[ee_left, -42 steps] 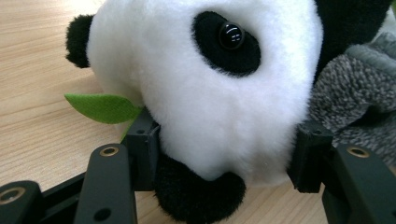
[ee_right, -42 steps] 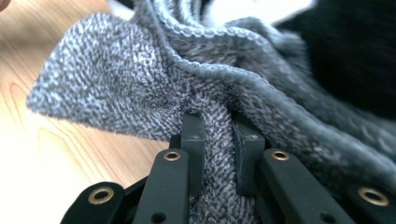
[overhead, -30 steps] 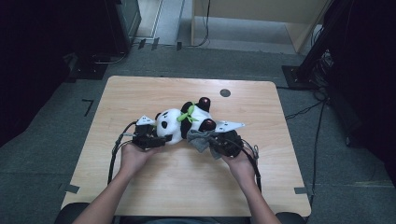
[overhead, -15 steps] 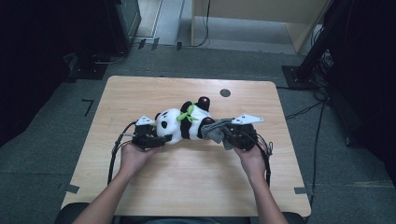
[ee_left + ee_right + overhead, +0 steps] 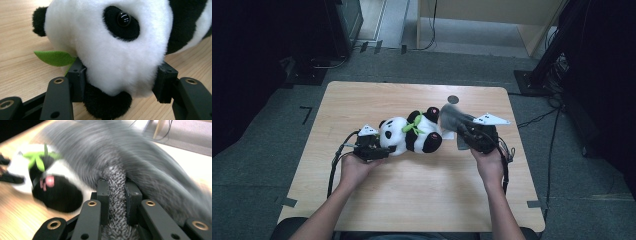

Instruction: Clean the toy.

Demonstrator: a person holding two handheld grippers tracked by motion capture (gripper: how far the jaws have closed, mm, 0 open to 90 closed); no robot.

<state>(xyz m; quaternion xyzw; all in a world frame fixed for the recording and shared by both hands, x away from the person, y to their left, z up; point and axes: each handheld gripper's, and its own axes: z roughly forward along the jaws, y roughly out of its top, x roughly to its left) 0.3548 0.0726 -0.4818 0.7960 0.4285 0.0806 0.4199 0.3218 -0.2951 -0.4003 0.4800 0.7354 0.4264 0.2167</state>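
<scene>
High view: panda plush (image 5: 409, 134) lies mid-surface, head clamped in left gripper (image 5: 374, 147) jaws. Right gripper (image 5: 467, 135), nearer the right edge, jaws pinched tight on grey knit cloth (image 5: 452, 117), lifted, blurred.

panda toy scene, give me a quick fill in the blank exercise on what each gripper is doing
1. The left gripper has its jaws closed on the plush panda's ____.
2. The right gripper pinches a piece of knitted cloth whose colour is ____.
3. Beside the panda's face in the left gripper view lies a felt leaf coloured ____.
4. The panda lies on a table made of ____.

Missing words: head; grey; green; wood
</scene>
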